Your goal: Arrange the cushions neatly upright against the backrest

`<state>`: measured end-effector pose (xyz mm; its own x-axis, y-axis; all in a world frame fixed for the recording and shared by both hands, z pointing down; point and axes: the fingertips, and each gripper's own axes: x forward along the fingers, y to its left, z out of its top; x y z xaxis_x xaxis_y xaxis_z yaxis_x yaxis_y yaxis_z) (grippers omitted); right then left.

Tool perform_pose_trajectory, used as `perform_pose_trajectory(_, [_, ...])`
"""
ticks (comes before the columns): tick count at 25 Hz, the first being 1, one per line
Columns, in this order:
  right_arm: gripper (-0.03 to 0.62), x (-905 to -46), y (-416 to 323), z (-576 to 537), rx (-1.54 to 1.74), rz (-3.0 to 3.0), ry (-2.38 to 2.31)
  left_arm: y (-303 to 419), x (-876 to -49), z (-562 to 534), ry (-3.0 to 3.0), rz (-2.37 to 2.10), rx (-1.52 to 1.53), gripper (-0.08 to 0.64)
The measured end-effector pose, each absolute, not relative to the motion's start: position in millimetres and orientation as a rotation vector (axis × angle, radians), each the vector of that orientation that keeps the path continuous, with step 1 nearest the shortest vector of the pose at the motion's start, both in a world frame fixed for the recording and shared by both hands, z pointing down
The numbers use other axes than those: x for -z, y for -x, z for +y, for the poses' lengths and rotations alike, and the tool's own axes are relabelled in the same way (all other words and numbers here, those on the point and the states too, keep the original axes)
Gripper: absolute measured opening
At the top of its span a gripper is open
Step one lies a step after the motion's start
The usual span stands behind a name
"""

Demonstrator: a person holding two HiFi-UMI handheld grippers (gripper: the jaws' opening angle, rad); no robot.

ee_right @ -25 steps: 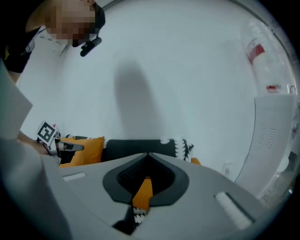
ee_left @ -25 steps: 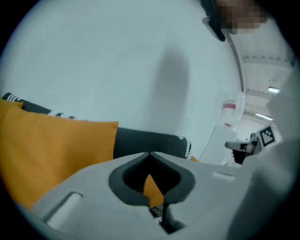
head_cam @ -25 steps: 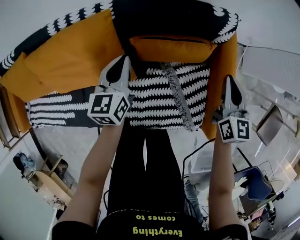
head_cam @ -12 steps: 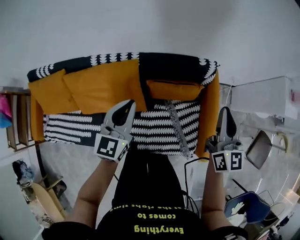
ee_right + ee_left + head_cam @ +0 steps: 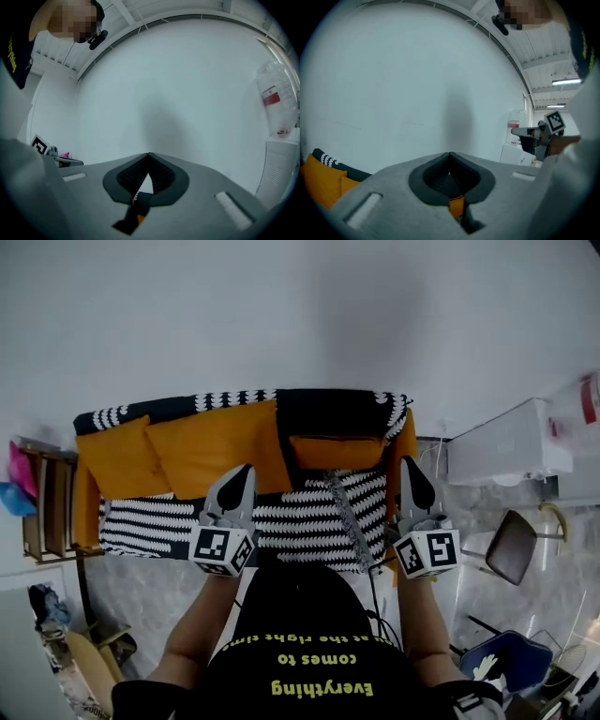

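Cushions (image 5: pixel 220 446) in orange stand along the sofa's backrest (image 5: pixel 328 409). Two lean side by side on the left half, the larger one overlapping its neighbour's edge. A third, lower and longer (image 5: pixel 337 452), sits against the right half. All three rest on the back of the striped seat (image 5: pixel 300 521), with their faces turned outward. That is roughly where the task wants them, so the arranging looks close to finished. The third cushion lies lower than the others and may still want straightening.

The left hand-held gripper (image 5: pixel 242 479) is clenched with nothing in it. Its own view shows the pads meeting at the tip, with only bare wall (image 5: pixel 417 84) beyond and a slice of orange cushion low at the left edge. The right hand-held gripper (image 5: pixel 410 474) is likewise closed and empty, its jaws together against the same wall.

Neither tool touches the sofa. Both are held off it, which fits a pause to check the row of cushions rather than a grab.

Both forearms reach forward from the torso, about parallel, with the grippers pointing roughly level toward the backrest. The left one shows over the seat's front edge, left of centre. The right one shows beside the sofa's right arm.
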<state>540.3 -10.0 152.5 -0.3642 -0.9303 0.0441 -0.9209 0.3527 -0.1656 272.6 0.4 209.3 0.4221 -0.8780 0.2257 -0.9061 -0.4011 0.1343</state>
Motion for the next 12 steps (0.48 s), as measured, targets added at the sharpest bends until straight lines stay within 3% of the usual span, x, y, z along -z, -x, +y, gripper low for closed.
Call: perform_pose_trajectory(12, [0.012, -132, -516, 3, 0.261, 2.563, 1.684, -289, -160, 1, -2.451, -1.644, -0.113, -0.004])
